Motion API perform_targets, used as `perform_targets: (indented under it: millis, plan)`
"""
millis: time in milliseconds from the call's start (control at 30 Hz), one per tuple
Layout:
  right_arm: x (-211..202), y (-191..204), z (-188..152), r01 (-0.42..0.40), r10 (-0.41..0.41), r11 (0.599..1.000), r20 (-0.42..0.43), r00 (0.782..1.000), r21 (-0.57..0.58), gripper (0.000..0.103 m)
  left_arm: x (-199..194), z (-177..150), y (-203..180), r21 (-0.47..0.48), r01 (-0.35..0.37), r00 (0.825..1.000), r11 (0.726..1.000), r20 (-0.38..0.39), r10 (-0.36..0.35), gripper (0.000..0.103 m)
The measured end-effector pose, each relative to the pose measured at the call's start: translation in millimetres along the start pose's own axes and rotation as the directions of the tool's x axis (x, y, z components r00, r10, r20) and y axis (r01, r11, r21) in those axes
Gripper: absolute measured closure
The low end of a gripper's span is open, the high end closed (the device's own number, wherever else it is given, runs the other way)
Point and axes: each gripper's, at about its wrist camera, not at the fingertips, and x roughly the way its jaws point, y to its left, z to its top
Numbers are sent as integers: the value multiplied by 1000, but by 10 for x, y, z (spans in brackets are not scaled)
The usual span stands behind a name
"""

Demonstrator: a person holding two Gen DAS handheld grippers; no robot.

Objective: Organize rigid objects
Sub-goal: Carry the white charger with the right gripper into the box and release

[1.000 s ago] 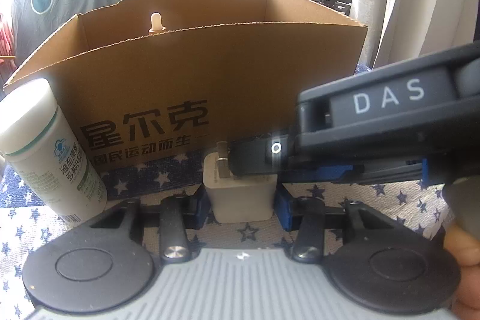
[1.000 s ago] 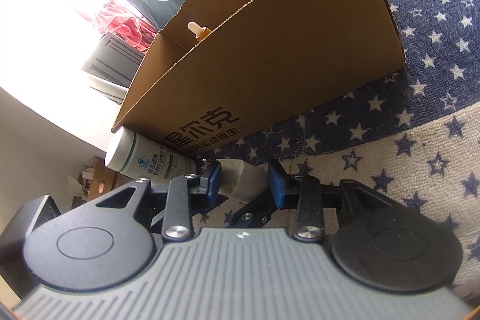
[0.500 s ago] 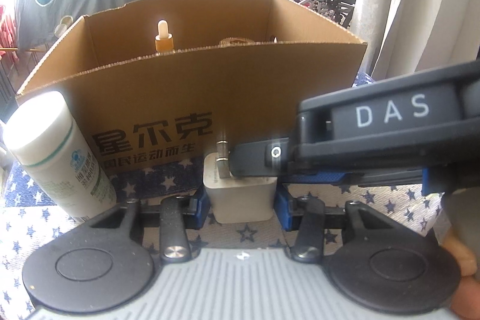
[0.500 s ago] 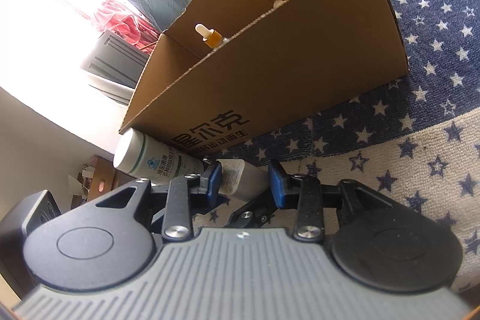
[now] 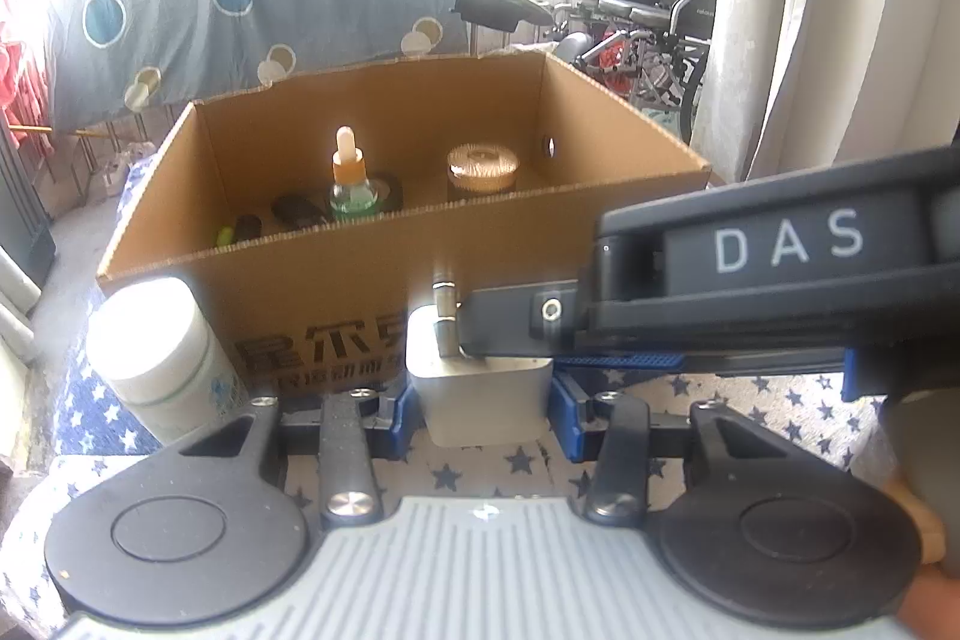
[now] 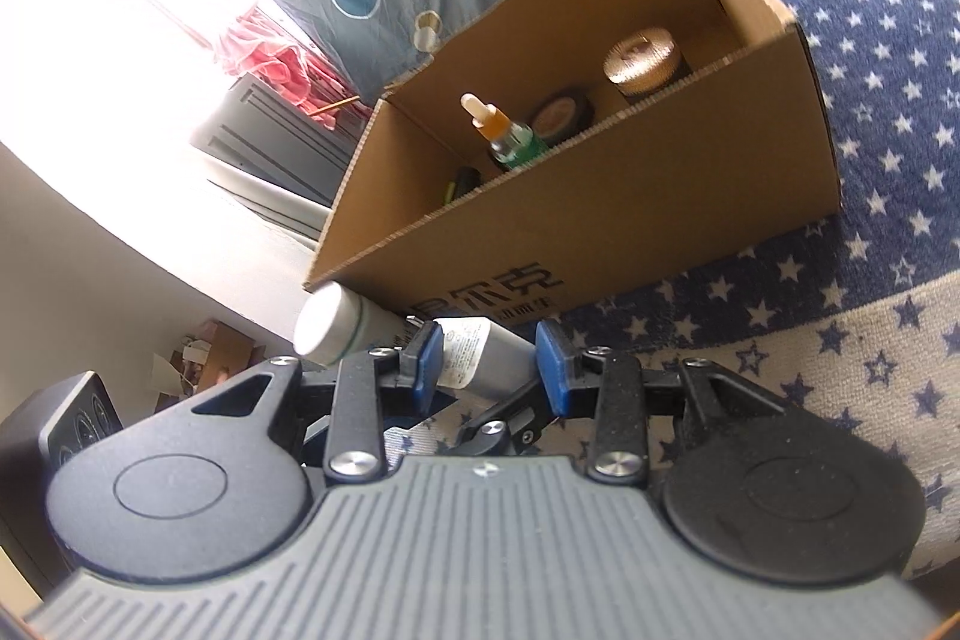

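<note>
Your left tool and right tool both clamp the white charger; cardboard box just ahead.

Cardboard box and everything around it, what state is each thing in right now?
Cardboard box: open-topped, holding items.
Dropper bottle: upright in the box, capped.
Gold-lidded jar: upright, closed.
White bottle: upright outside the box, capped.
Charger plug: gripped by left gripper and right gripper.
</note>
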Motion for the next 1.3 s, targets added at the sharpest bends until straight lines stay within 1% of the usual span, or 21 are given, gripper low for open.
perform_targets:
  millis: [167, 333, 467, 600, 667, 767, 833, 900, 967, 1100, 1200, 1300]
  plan:
    - [-80, 71, 70, -14, 14, 1000, 22, 1000, -18, 69, -76, 76, -27, 9, -9, 1000, 1000, 25, 9, 58]
    - [-144, 161, 165, -22, 24, 999, 50, 998, -46, 69, -121, 247, -39, 16, -8, 998, 1000, 63, 7, 58]
    - [-202, 264, 337, -18, 25, 996, 85, 996, -86, 69, -113, 463, -52, 27, 1, 995, 1000, 101, -4, 58]
    - [-223, 326, 617, -11, 25, 992, 112, 993, -123, 69, 8, 731, -4, 11, 32, 993, 999, 117, -33, 58]
    - [-185, 327, 779, 0, 16, 990, 112, 994, -138, 69, 165, 863, 41, -5, 58, 994, 998, 94, -57, 58]
    - [-43, 241, 1049, 22, -11, 991, 79, 997, -135, 69, 493, 1013, 141, -34, 92, 995, 995, 34, -90, 58]
    - [115, 139, 1211, 35, -30, 992, 38, 999, -119, 69, 710, 1055, 206, -55, 93, 996, 994, -6, -93, 58]
    - [370, 31, 1337, 44, -45, 993, -10, 999, -112, 69, 909, 1081, 262, -80, 88, 995, 993, -45, -92, 58]
    - [583, -51, 1416, 51, -56, 994, -51, 997, -100, 69, 1075, 1104, 324, -106, 85, 993, 991, -77, -93, 58]
    - [880, -172, 1536, 61, -72, 993, -105, 992, -99, 69, 1285, 1118, 403, -138, 79, 988, 987, -120, -96, 58]
    - [1017, -233, 1598, 65, -79, 993, -131, 988, -103, 69, 1360, 1132, 416, -137, 68, 985, 988, -147, -88, 58]
    - [1057, -296, 1626, 50, -64, 994, -142, 988, -96, 69, 1379, 1161, 423, -132, 70, 982, 989, -166, -92, 58]
